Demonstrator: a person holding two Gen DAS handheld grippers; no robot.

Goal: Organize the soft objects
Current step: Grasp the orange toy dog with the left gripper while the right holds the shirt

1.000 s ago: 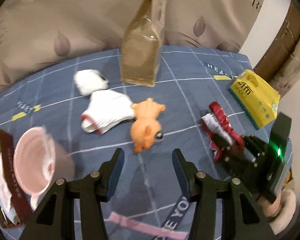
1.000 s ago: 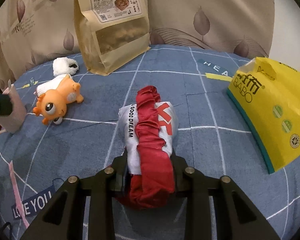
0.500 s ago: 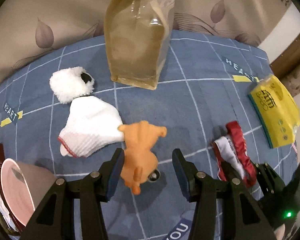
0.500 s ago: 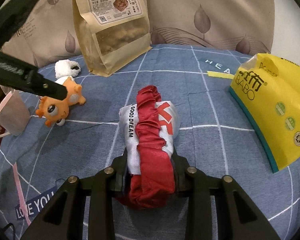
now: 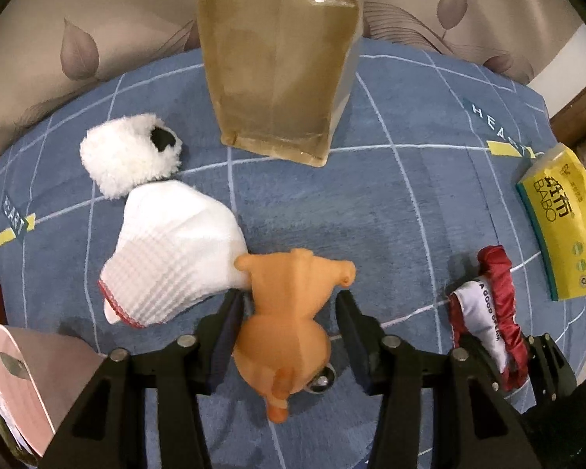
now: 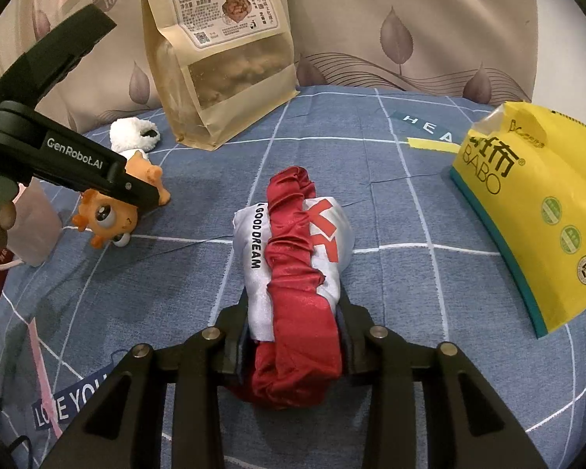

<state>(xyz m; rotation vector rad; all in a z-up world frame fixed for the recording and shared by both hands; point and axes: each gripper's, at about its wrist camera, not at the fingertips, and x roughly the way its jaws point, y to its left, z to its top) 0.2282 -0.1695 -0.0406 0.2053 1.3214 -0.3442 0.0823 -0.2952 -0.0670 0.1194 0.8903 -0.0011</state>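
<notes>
The left gripper point(image 5: 289, 312) has advanced over the past second from a stand-off position to straddle the orange toy point(image 5: 289, 320). Its jaws stand apart, one on each side of the toy's body; the left finger looks to touch or nearly touch the flank, while a visible gap remains on the right. No squeeze is evident.

The toy lies on the blue surface point(image 5: 390, 211), its rear paw touching the white knitted sock point(image 5: 175, 258), with the fluffy white item point(image 5: 129, 156) just beyond. A tall snack bag point(image 5: 277, 58) stands further back.

The right gripper point(image 6: 293, 320) is unchanged across the interval: closed on the red and white fabric bundle point(image 6: 293, 258), which rests on the surface near the yellow tissue pack point(image 6: 527, 215) without touching it.

Assessment: the left side has completed its approach and is placed for closure; the right side holds its item in readiness. The task stands at an early stage, as no soft item appears grouped yet.

Risk noted: the sock's contact with the toy may cause it to drag when the toy is lifted.
</notes>
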